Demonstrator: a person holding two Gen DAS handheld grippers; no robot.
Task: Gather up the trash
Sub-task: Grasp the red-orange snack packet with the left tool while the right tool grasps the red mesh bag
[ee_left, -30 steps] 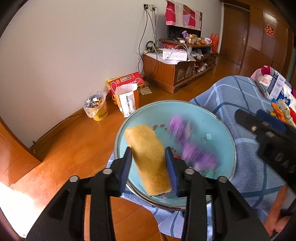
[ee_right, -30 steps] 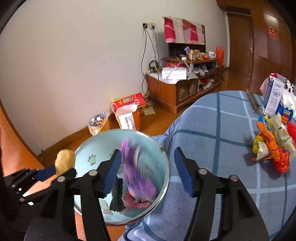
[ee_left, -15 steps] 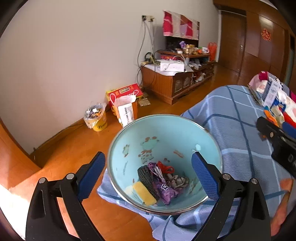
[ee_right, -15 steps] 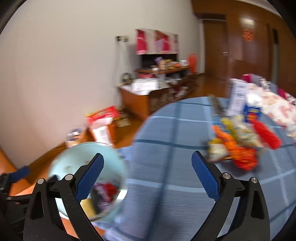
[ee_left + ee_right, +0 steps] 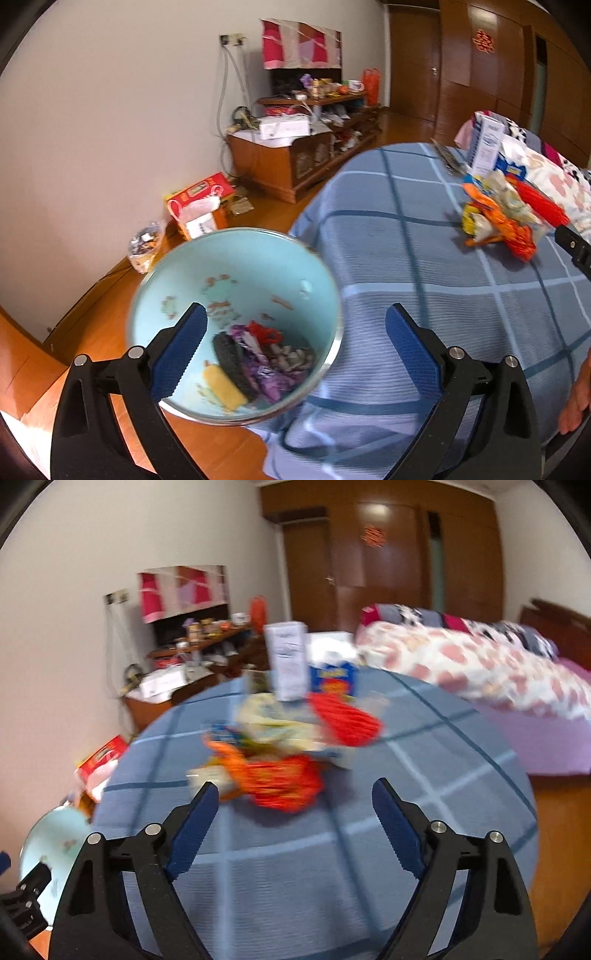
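From the left wrist camera, the left gripper [image 5: 295, 332] is standing with its blue-padded fingers [image 5: 177, 350] spread wide, released and grasping nothing. Between and just beyond the fingers, toward the left one, a round pale-blue enamel basin with a metal rim [image 5: 236, 266] is sitting at the edge of the blue checked tablecloth [image 5: 424, 258]. In the basin's bottom, just past the left fingertip, a yellow sponge-like bar [image 5: 224, 386], a dark ribbed scrubbing pad [image 5: 231, 356], crumpled purple wrappers [image 5: 269, 376] and a small red scrap [image 5: 264, 330] are lying together in a heap. Far beyond the right finger, a pile of orange, yellow and white snack wrappers [image 5: 498, 221] is resting on the cloth, well apart from the basin. A black part of the right gripper [image 5: 574, 247] is showing at the picture's right edge, close to that pile.

From the right wrist camera, which is blurred, the right gripper [image 5: 291, 808] is also holding its blue fingers [image 5: 192, 834] wide apart, released and empty. The wrapper pile [image 5: 280, 771] is lying straight ahead, just beyond the fingertips and between them, not touching either. Behind the pile a white upright carton [image 5: 286, 661] and a blue-and-yellow box [image 5: 334, 679] are standing. The basin [image 5: 51, 845] is showing far outside the left finger, at the tablecloth's [image 5: 295, 867] left edge.
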